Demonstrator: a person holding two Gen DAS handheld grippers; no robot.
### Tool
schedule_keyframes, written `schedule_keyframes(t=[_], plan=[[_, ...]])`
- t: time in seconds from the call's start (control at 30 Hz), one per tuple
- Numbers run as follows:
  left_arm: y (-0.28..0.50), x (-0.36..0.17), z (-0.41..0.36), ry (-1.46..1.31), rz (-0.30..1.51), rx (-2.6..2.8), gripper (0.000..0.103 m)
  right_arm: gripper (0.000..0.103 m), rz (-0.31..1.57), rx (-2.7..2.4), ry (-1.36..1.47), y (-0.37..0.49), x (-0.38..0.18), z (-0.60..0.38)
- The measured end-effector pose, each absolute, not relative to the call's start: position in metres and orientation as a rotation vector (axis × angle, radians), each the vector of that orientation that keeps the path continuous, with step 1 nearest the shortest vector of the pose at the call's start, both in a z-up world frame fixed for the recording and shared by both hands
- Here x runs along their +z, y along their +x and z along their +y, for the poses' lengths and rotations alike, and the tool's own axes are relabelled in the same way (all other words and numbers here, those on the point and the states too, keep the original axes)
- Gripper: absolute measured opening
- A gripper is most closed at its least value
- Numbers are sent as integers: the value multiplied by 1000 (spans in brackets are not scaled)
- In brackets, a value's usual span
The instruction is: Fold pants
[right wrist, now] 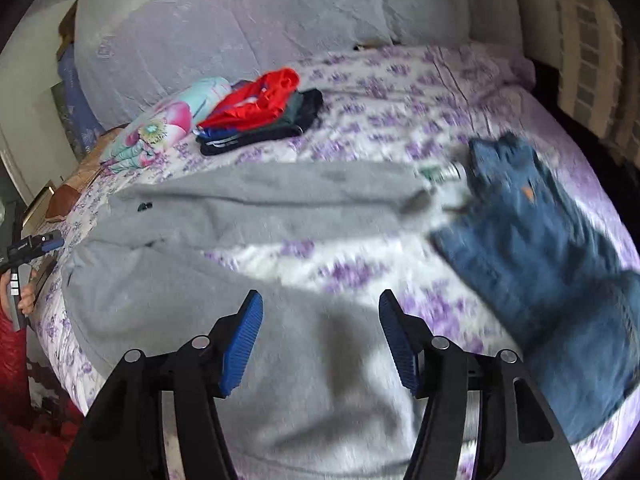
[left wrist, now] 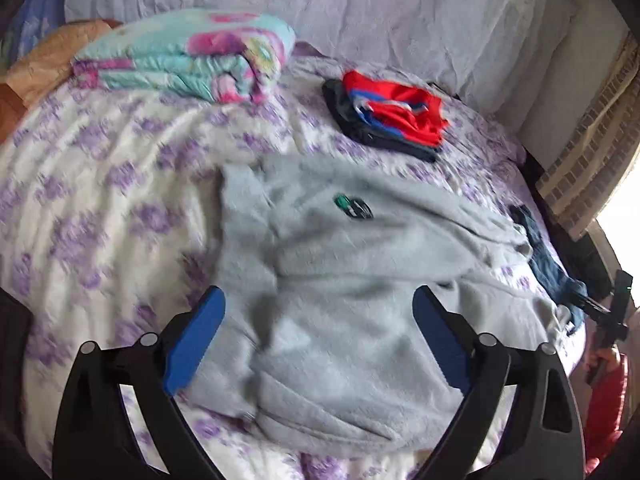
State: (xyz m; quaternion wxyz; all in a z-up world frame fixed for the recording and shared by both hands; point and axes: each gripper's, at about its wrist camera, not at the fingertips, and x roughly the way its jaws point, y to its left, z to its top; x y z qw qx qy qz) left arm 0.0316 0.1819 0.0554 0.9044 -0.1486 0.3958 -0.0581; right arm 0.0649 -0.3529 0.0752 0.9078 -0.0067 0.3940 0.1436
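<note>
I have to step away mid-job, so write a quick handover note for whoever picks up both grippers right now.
Left gripper: open, nothing between the pads, above the grey pants.
Right gripper: open, holding nothing, above the same pants.
Grey pants lie doubled over on the floral bedspread, fold still loose and rumpled.
Jeans lie unfolded beside them.
A folded pile sits further back.
Left to do: neaten and finish the grey pair, probably then the jeans.

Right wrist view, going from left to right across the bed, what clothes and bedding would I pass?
Folded floral blanket → stack of folded clothes with red on top → grey pants spread across the middle → blue jeans at the right.
</note>
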Motion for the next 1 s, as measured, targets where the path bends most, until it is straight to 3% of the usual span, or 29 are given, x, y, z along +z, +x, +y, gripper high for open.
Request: schedule_keyframes(t=[0.1,0.23,0.4,0.43,0.53,0.63,0.83,0.87,0.9,0.97,1.0], plan=[[74,51,213,-353,844,-97,97,72,773,383,-70,112,81,-314],[131,10,244,-481,934,-62,97,72,847,499,-58,169,71,-259],[164,-19,257,-571,921,-126,97,73,918,657,-156,223,55,-190],[166,-20,257,-587,900,-146,94,74,936,673,-190,234,51,-179],[168,-23,260,-643,856,-243,58,74,947,693,-296,263,42,-153],[168,-29,266,-705,832,-293,50,74,914,716,-327,287,40,-141],[171,-29,265,-716,828,-316,48,72,976,742,-476,307,4,-125],[172,-29,264,-720,828,-321,48,67,985,718,-485,309,-4,-125],[174,-28,264,-723,829,-324,47,46,1005,721,-448,310,-10,-126],[175,-27,263,-714,829,-324,44,30,983,701,-417,303,-9,-126],[176,-25,262,-704,828,-324,42,14,953,693,-447,295,-5,-123]])
